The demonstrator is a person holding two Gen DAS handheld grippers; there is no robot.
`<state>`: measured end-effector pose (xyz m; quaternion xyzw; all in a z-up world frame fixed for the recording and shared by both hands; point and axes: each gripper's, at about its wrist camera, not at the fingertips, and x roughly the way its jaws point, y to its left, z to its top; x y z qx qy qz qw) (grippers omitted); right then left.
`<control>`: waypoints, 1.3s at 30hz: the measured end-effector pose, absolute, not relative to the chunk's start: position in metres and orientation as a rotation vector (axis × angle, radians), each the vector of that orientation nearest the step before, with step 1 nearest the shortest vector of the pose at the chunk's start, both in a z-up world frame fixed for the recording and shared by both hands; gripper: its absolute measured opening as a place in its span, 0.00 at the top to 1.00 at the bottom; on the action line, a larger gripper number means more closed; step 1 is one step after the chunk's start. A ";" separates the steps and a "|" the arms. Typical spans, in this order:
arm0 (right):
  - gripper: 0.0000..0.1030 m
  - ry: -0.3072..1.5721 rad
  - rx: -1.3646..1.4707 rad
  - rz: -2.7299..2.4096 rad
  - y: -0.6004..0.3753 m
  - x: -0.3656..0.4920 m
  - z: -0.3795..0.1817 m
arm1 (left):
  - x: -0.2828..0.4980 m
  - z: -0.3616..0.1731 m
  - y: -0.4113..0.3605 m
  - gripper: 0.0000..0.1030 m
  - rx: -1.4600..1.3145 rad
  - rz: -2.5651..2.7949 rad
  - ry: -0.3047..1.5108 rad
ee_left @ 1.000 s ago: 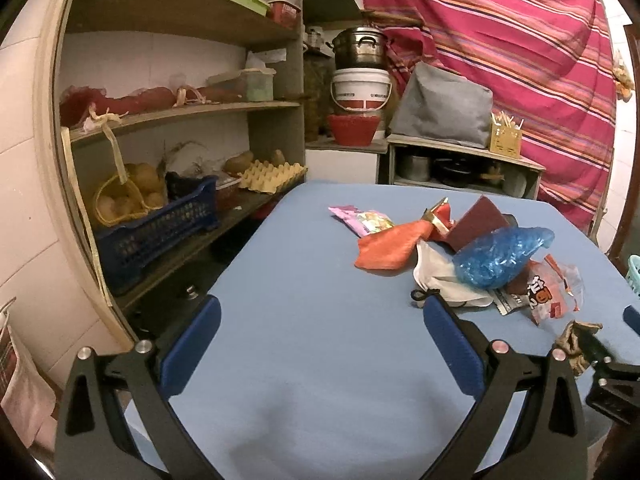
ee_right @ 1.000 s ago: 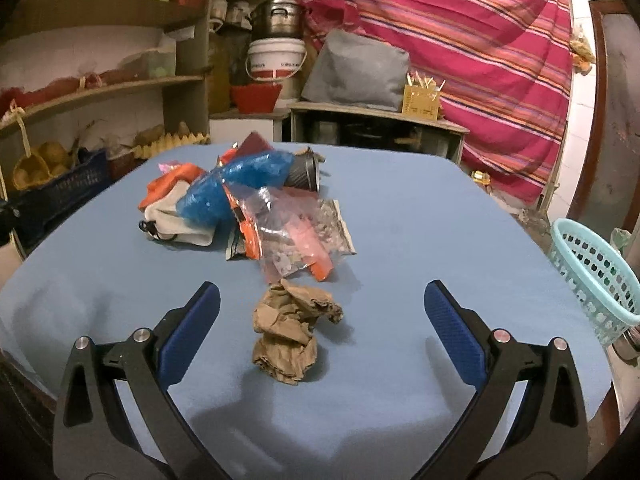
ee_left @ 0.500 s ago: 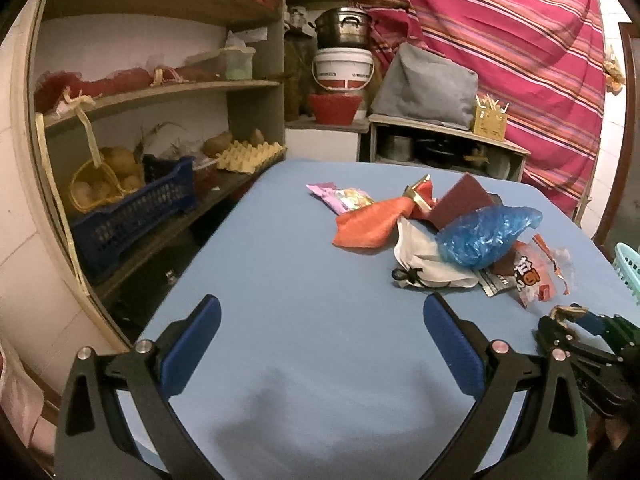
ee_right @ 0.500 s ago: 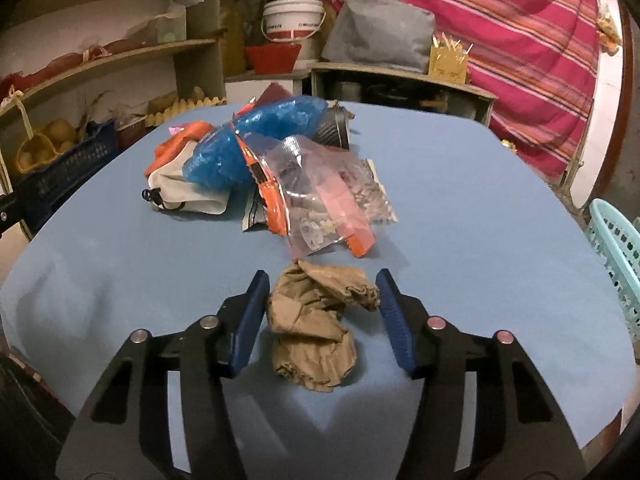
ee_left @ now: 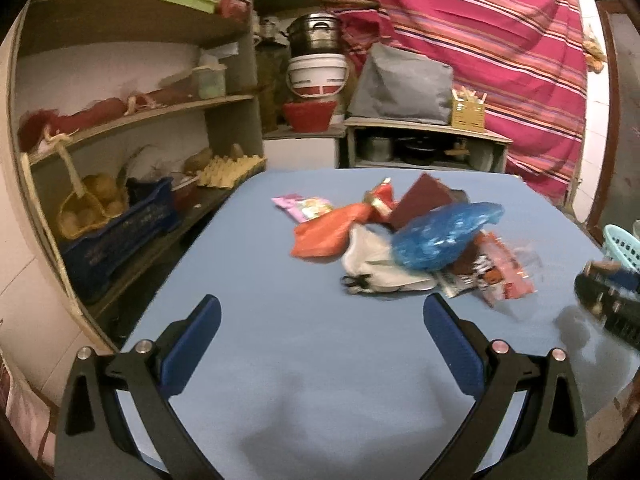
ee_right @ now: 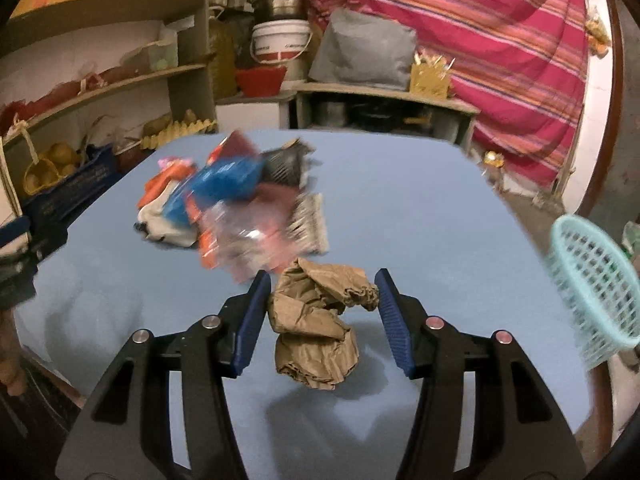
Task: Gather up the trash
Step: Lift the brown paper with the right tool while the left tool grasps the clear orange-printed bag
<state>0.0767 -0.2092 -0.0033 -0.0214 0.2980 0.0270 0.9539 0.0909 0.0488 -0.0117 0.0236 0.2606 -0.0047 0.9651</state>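
A crumpled brown paper wad (ee_right: 316,320) hangs a little above the blue table (ee_right: 420,208), casting a shadow below it. My right gripper (ee_right: 322,280) is shut on it, one blue pad pressing each side. Farther back lies a pile of trash (ee_right: 224,192): a blue plastic bag (ee_left: 444,236), an orange wrapper (ee_left: 324,232), a white pouch (ee_left: 372,264) and clear and red packets (ee_left: 500,272). My left gripper (ee_left: 320,304) stands open over bare cloth in front of the pile, with nothing between its fingers.
A light turquoise mesh basket (ee_right: 592,280) stands just off the table's right edge. Wooden shelves (ee_left: 140,120) with baskets and an egg tray line the left side. A low cabinet (ee_left: 424,136) and a striped curtain (ee_left: 500,60) are behind the table.
The right jaws closed on the brown paper wad and lifted it off the table, and the view swung toward the basket. The left gripper drifted sideways, still open.
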 end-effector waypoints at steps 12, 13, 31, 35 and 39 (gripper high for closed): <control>0.47 0.559 -0.028 -0.009 -0.311 0.092 0.043 | 0.103 0.001 -0.025 0.04 0.084 -0.119 0.534; 0.47 0.564 -0.003 -0.013 -0.319 0.091 0.040 | 0.104 -0.001 -0.030 0.04 0.091 -0.125 0.537; 0.47 0.581 0.129 -0.038 -0.368 0.070 0.031 | 0.140 -0.015 -0.089 0.04 0.095 -0.147 0.617; 0.47 0.581 0.116 -0.032 -0.365 0.071 0.031 | 0.150 -0.018 -0.101 0.05 0.090 -0.161 0.639; 0.47 0.581 0.115 -0.020 -0.362 0.072 0.030 | 0.159 -0.020 -0.110 0.17 0.110 -0.154 0.640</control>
